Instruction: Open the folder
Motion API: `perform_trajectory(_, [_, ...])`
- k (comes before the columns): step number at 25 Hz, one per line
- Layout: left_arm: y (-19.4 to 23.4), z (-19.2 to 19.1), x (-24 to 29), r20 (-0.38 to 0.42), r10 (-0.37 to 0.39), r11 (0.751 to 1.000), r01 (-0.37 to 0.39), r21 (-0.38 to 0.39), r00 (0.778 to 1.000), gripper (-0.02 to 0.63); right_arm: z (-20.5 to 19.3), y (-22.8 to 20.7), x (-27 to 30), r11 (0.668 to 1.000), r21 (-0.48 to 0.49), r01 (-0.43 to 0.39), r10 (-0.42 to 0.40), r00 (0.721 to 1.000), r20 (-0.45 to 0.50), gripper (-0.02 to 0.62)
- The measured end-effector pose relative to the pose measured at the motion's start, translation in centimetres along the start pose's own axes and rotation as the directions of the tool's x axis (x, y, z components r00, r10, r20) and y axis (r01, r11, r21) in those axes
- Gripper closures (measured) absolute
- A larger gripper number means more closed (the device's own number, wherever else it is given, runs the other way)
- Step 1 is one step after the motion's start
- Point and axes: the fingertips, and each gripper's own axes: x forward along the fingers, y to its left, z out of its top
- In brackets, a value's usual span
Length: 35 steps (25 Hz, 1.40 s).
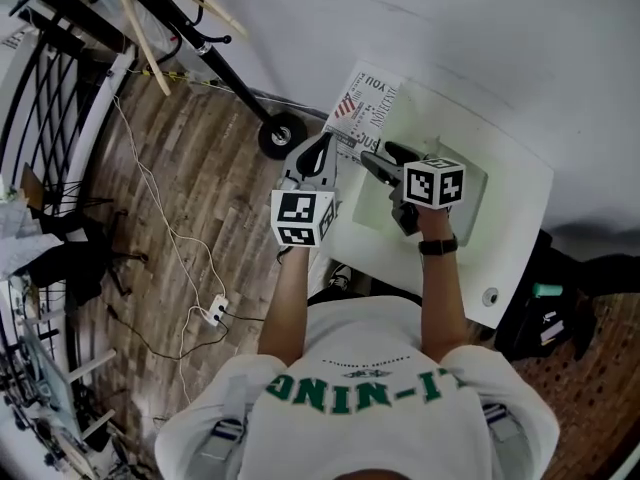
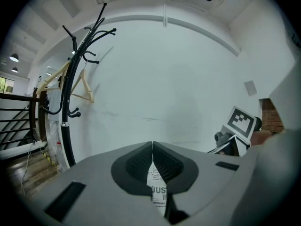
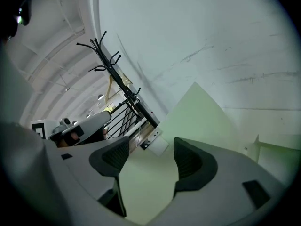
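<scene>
A pale green folder (image 1: 430, 128) lies on the white table (image 1: 520, 183). Its printed black-and-white cover (image 1: 365, 103) is swung out to the left, past the table's edge. My left gripper (image 1: 320, 151) is shut on that cover's edge; in the left gripper view the printed sheet (image 2: 157, 189) is pinched between the closed pads (image 2: 141, 161). Over the green inner face, my right gripper (image 1: 385, 158) stands open. The right gripper view shows only green surface (image 3: 146, 187) in the wide gap of the right gripper (image 3: 150, 157), with no pad touching it.
A black coat rack (image 2: 70, 102) stands left of the table, its wheeled base (image 1: 282, 133) near the table's corner. A black railing (image 1: 50, 98) runs along the far left. Cables and a power strip (image 1: 213, 311) lie on the wooden floor. Dark bags (image 1: 545, 318) sit right of the table.
</scene>
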Motion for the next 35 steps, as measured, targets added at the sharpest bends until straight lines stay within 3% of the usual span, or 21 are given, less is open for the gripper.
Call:
perform_trajectory(20, [3.9, -6.2, -2.0, -0.106, 0.140, 0.986, -0.148, -0.076, 0.984, 0.589, -3.6, -2.3, 11.0, 0.999, -0.022, -0.035, 0.033, 0.994, -0.102, 0.356])
perform_trajectory(26, [4.3, -7.0, -2.6, -0.120, 0.172, 0.979, -0.183, -0.089, 0.978, 0.591, -4.6, -3.5, 12.9, 0.999, -0.045, 0.003, -0.009, 0.991, -0.137, 0.369])
perform_trajectory(31, [4.6, -8.0, -3.3, -0.130, 0.189, 0.974, -0.203, -0.102, 0.973, 0.591, -5.6, -4.7, 14.2, 0.997, -0.061, 0.041, -0.050, 0.988, -0.143, 0.435])
perform_trajectory(35, [5.1, -8.3, -3.7, -0.137, 0.191, 0.972, -0.207, -0.108, 0.972, 0.591, -6.4, -5.0, 15.8, 0.987, -0.135, 0.082, -0.108, 0.974, -0.198, 0.449])
